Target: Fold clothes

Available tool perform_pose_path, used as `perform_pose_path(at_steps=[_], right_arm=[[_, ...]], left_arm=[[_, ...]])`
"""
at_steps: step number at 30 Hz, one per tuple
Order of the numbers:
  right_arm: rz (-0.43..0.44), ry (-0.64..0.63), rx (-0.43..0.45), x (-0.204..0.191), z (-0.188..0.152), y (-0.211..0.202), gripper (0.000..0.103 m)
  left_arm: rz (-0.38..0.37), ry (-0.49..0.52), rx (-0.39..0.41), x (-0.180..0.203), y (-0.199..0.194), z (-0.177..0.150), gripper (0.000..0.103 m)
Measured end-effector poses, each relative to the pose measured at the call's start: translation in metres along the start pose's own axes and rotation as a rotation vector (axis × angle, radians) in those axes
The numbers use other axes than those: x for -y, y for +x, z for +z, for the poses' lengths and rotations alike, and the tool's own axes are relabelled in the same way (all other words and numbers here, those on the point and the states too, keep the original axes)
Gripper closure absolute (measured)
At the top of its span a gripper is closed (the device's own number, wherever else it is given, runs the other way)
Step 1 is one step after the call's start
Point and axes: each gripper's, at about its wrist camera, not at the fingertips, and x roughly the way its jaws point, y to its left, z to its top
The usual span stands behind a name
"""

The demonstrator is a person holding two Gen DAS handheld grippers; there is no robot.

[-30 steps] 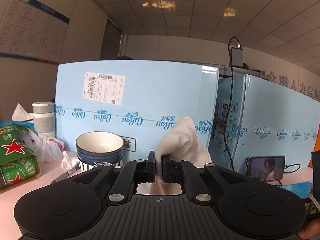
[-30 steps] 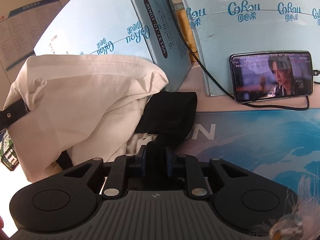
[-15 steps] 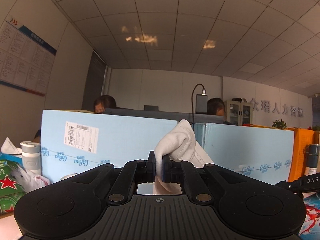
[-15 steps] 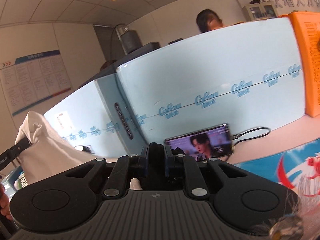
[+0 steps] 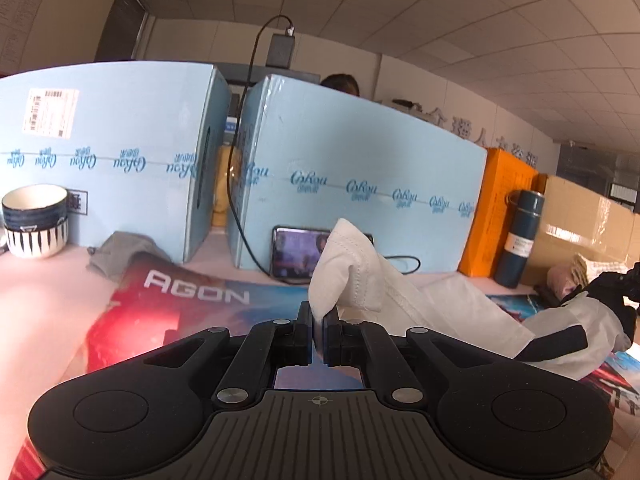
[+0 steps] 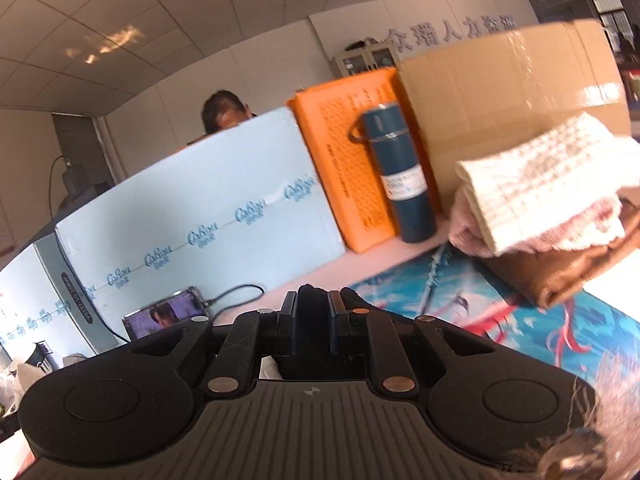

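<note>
Both hand-held grippers are clamped on the white garment (image 5: 400, 292) stretched above the desk (image 5: 44, 300): left hand-held gripper (image 5: 318, 330) pinches white cloth, right hand-held gripper (image 6: 314, 322) its black trim. Either thin pinch could slip, dropping it crumpled.

This is an office: a suspended tile ceiling (image 5: 460, 4) with recessed lights, white walls carrying mounted Chinese lettering (image 6: 448, 32), a notice board (image 5: 16, 12) at the left, a glass-front cabinet (image 6: 366, 60), and a seated worker (image 6: 224, 114) behind light-blue cartons (image 5: 352, 168) lining a desk (image 5: 36, 292) with a gaming mat (image 5: 192, 300)
</note>
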Motion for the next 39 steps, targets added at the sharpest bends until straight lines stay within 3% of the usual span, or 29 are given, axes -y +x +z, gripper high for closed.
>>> perform_pose_path(at_steps=[3, 6, 8, 11, 13, 14, 15, 16, 17, 18, 21, 23, 27, 29, 32, 34, 35, 36, 39], right_arm=[[-0.038, 0.066, -0.041, 0.025, -0.021, -0.014, 0.090], [-0.080, 0.108, -0.028, 0.041, -0.028, -0.022, 0.090], [-0.107, 0.114, -0.036, 0.047, -0.031, -0.022, 0.090], [-0.127, 0.081, -0.064, 0.049, -0.035, -0.016, 0.086], [-0.170, 0.076, -0.032, 0.051, -0.034, -0.021, 0.064], [-0.194, 0.073, -0.009, 0.052, -0.033, -0.025, 0.056], [-0.206, 0.067, 0.020, 0.052, -0.031, -0.029, 0.045], [-0.208, 0.059, 0.044, 0.052, -0.030, -0.034, 0.042], [-0.190, 0.052, 0.066, 0.050, -0.027, -0.040, 0.042], [-0.172, 0.046, 0.087, 0.049, -0.024, -0.045, 0.039], [-0.026, 0.062, 0.070, 0.040, -0.021, -0.053, 0.035], [0.085, 0.102, -0.017, 0.033, -0.022, -0.046, 0.034], [0.241, 0.182, -0.190, 0.019, -0.029, -0.023, 0.034], [0.261, 0.192, -0.261, 0.012, -0.033, -0.011, 0.034], [0.220, 0.169, -0.340, 0.005, -0.040, 0.000, 0.034], [0.199, 0.166, -0.383, 0.005, -0.045, 0.005, 0.034], [0.201, 0.170, -0.404, 0.005, -0.047, 0.007, 0.034], [0.206, 0.170, -0.427, 0.005, -0.050, 0.009, 0.034], [0.188, 0.104, -0.448, -0.003, -0.052, 0.011, 0.036]], left_arm=[[-0.013, -0.028, -0.063, 0.010, -0.014, -0.016, 0.100], [-0.022, -0.020, -0.112, 0.024, -0.025, -0.030, 0.100], [0.007, 0.002, -0.141, 0.032, -0.028, -0.039, 0.099], [0.082, 0.032, -0.156, 0.039, -0.034, -0.048, 0.090], [0.151, 0.067, -0.131, 0.040, -0.042, -0.045, 0.084], [0.196, 0.092, -0.104, 0.042, -0.046, -0.042, 0.075], [0.247, 0.122, -0.067, 0.045, -0.050, -0.038, 0.058], [0.298, 0.153, -0.030, 0.047, -0.054, -0.034, 0.049], [0.290, 0.185, -0.003, 0.055, -0.055, -0.030, 0.036], [0.239, 0.219, 0.016, 0.066, -0.053, -0.028, 0.030], [0.083, 0.320, 0.074, 0.098, -0.047, -0.021, 0.021], [-0.021, 0.386, 0.112, 0.119, -0.042, -0.017, 0.019], [-0.257, 0.616, -0.009, 0.178, -0.001, -0.034, 0.019], [-0.285, 0.696, -0.063, 0.194, 0.025, -0.038, 0.019], [-0.273, 0.727, -0.143, 0.200, 0.058, -0.038, 0.022], [-0.306, 0.679, -0.219, 0.188, 0.073, -0.037, 0.047], [-0.338, 0.644, -0.256, 0.182, 0.077, -0.036, 0.073], [-0.360, 0.615, -0.271, 0.176, 0.078, -0.035, 0.077], [-0.341, 0.582, -0.212, 0.162, 0.067, -0.026, 0.090]])
